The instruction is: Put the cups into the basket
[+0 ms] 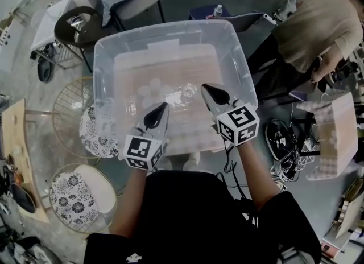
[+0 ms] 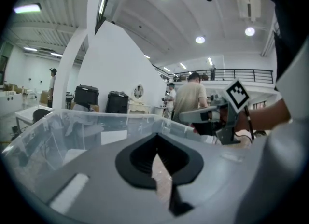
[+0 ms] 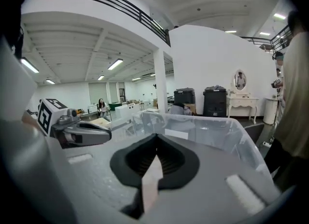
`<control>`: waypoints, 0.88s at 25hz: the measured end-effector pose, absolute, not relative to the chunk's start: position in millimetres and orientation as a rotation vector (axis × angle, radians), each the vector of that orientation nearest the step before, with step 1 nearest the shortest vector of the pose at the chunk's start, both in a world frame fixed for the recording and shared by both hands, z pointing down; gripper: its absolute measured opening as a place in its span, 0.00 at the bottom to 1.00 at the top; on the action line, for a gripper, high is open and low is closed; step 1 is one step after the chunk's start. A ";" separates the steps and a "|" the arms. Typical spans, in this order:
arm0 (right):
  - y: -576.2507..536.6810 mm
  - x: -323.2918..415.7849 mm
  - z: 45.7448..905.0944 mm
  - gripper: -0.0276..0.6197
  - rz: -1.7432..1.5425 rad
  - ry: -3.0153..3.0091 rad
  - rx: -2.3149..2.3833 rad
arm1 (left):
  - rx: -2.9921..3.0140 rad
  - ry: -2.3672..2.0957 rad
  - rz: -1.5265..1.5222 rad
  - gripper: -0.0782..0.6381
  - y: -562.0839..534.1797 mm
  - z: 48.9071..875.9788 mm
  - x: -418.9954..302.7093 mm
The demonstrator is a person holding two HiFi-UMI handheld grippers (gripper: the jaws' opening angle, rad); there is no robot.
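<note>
Cups (image 1: 149, 92) lying inside bin (image 1: 165, 31), left gripper (image 1: 164, 106) over bin's near edge, jaws clenched on nothing, right gripper (image 1: 205, 87) alongside, likewise clenched, empty.

We hold the left claw (image 1: 165, 106) and right claw (image 1: 205, 87) side by side over the near half of the storage bin (image 1: 108, 58). Cups (image 1: 147, 92) lie inside, beyond them. Stools (image 1: 74, 196) stand left of the bin, a chair (image 1: 77, 25) behind it, and a box (image 1: 336, 137) to its right.
</note>
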State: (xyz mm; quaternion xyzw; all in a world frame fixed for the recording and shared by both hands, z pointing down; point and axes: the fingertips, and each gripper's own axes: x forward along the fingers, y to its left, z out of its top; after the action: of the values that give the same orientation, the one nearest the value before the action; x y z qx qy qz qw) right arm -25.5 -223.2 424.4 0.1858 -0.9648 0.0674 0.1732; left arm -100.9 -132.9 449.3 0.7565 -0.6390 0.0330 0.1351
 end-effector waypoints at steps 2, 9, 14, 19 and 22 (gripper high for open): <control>-213.5 -21.9 424.2 0.05 0.194 -2.748 0.525 | 2.197 -1.850 0.128 0.12 -133.2 450.7 -99.0; -189.6 -14.1 427.6 0.05 0.211 -2.771 0.491 | 2.206 -1.845 0.092 0.12 -129.8 449.2 -97.4; -169.8 -15.1 422.7 0.05 0.208 -2.809 0.418 | 2.188 -1.885 0.003 0.12 -117.3 433.1 -104.7; -138.9 -29.2 422.5 0.05 0.210 -2.836 0.245 | 2.183 -1.923 -0.025 0.12 -105.8 420.4 -107.0; -105.6 -41.3 428.2 0.05 0.191 -2.817 0.016 | 2.154 -1.951 -0.049 0.12 -96.8 416.5 -112.1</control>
State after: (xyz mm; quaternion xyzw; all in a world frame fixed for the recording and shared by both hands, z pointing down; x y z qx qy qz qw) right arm -41.3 -105.6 428.2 0.0057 -0.9851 0.0669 0.1581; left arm -112.1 -96.8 416.5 0.7359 -0.6667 -0.0166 0.1173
